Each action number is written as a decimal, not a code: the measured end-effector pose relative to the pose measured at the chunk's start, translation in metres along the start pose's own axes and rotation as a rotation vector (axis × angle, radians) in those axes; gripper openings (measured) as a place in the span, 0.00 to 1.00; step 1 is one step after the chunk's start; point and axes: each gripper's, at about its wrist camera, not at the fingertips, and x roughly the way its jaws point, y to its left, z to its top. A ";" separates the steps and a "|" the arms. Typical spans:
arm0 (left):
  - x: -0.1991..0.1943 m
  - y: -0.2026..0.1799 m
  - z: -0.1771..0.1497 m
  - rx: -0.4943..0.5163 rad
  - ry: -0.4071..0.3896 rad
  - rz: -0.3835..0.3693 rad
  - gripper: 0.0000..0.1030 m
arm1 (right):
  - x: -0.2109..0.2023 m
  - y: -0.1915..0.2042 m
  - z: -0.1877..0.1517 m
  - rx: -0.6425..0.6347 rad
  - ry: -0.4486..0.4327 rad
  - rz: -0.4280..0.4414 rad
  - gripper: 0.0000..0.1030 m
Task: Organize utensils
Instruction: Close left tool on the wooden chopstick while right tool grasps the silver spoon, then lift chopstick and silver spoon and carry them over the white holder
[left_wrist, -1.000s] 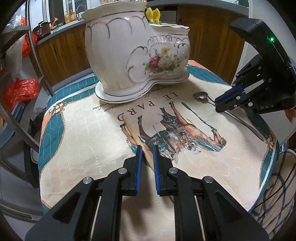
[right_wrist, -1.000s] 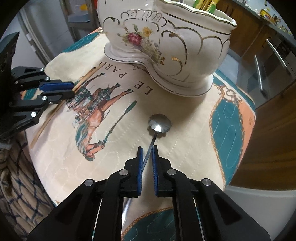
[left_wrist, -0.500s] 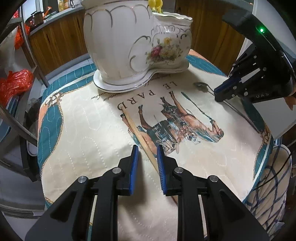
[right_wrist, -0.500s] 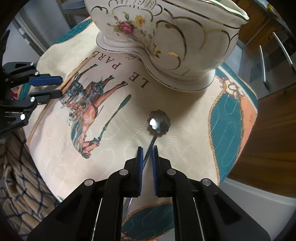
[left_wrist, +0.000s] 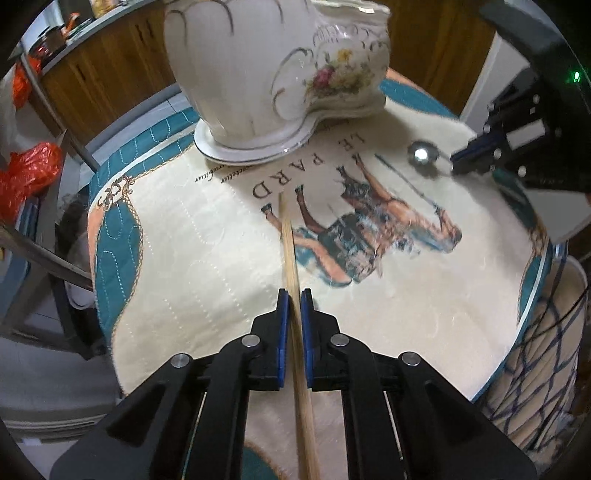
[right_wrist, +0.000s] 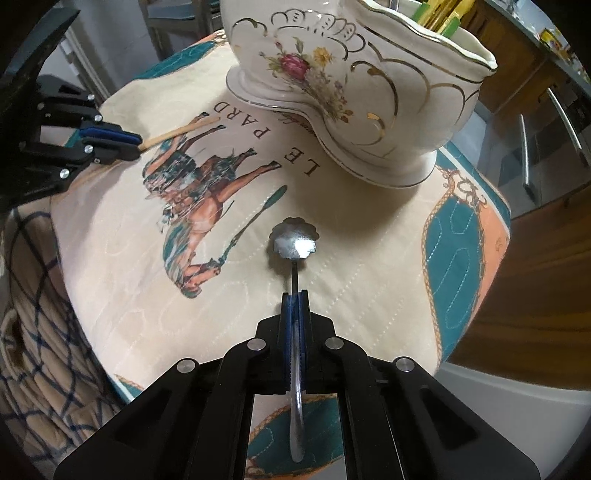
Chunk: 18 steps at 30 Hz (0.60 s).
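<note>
Between the left fingers (left_wrist: 283, 314), a pale matt wooden chopstick (left_wrist: 290, 251); beyond them, a glossy white glazed ceramic holder (left_wrist: 266, 66) on quilted cloth (left_wrist: 192, 258).

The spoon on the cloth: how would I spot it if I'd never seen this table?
Start at the big white flowered ceramic holder on the horse-print cloth. In front of it a small metal spoon has its thin handle pinched in the right gripper. Its shiny scalloped bowl sets it apart from the plain wooden chopstick.

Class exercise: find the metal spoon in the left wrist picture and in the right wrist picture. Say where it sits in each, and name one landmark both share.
Left wrist: spoon at upper right, handle in the right gripper.
Right wrist: spoon at centre, handle clamped in that gripper.
Shared landmark: the holder.
</note>
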 end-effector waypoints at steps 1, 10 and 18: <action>0.001 -0.001 0.001 0.011 0.014 0.013 0.07 | -0.002 0.000 0.000 -0.001 -0.005 -0.003 0.04; -0.001 -0.009 0.001 0.027 -0.006 0.090 0.05 | -0.043 0.008 -0.007 0.033 -0.181 0.056 0.04; -0.054 -0.002 -0.009 -0.067 -0.217 0.078 0.05 | -0.070 -0.016 -0.026 0.133 -0.398 0.145 0.04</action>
